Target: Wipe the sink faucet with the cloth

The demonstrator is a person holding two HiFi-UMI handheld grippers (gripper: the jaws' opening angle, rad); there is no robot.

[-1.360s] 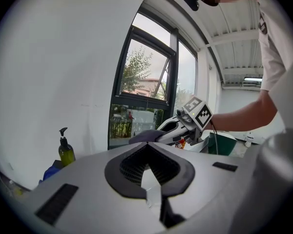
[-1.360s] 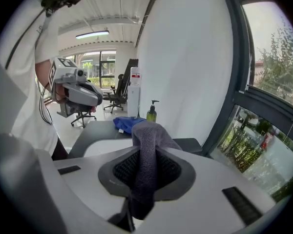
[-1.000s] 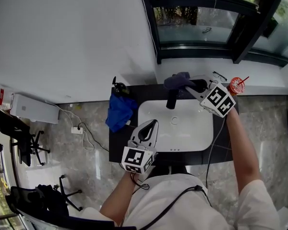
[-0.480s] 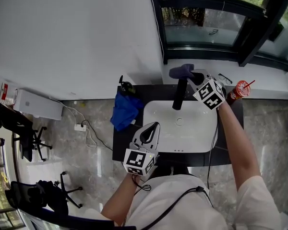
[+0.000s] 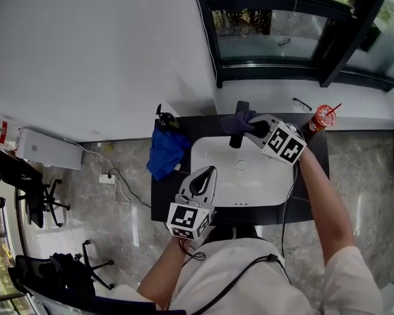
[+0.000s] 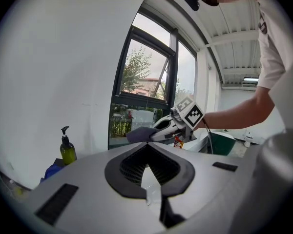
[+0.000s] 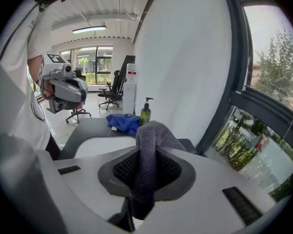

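Note:
A black faucet [image 5: 235, 140] stands at the back of the white sink [image 5: 217, 163]. My right gripper [image 5: 251, 128] is shut on a grey-purple cloth [image 5: 238, 121] that is pressed against the faucet's upper part and hides most of it. In the right gripper view the cloth [image 7: 151, 135] hangs bunched between the jaws of that gripper [image 7: 146, 155]. My left gripper [image 5: 201, 178] hovers over the sink's front left rim, shut on nothing. From the left gripper view, the right gripper [image 6: 162, 129] and the cloth [image 6: 141, 133] show ahead.
A blue cloth [image 5: 163, 151] and a green soap bottle [image 5: 164, 119] sit on the black counter [image 5: 315, 151] left of the sink. A red cup with a straw [image 5: 322, 118] and a pair of glasses [image 5: 301, 102] lie at the back right. A window sill runs behind.
The right gripper has slid the cloth from the faucet's top down along its body. The left gripper has held its place.

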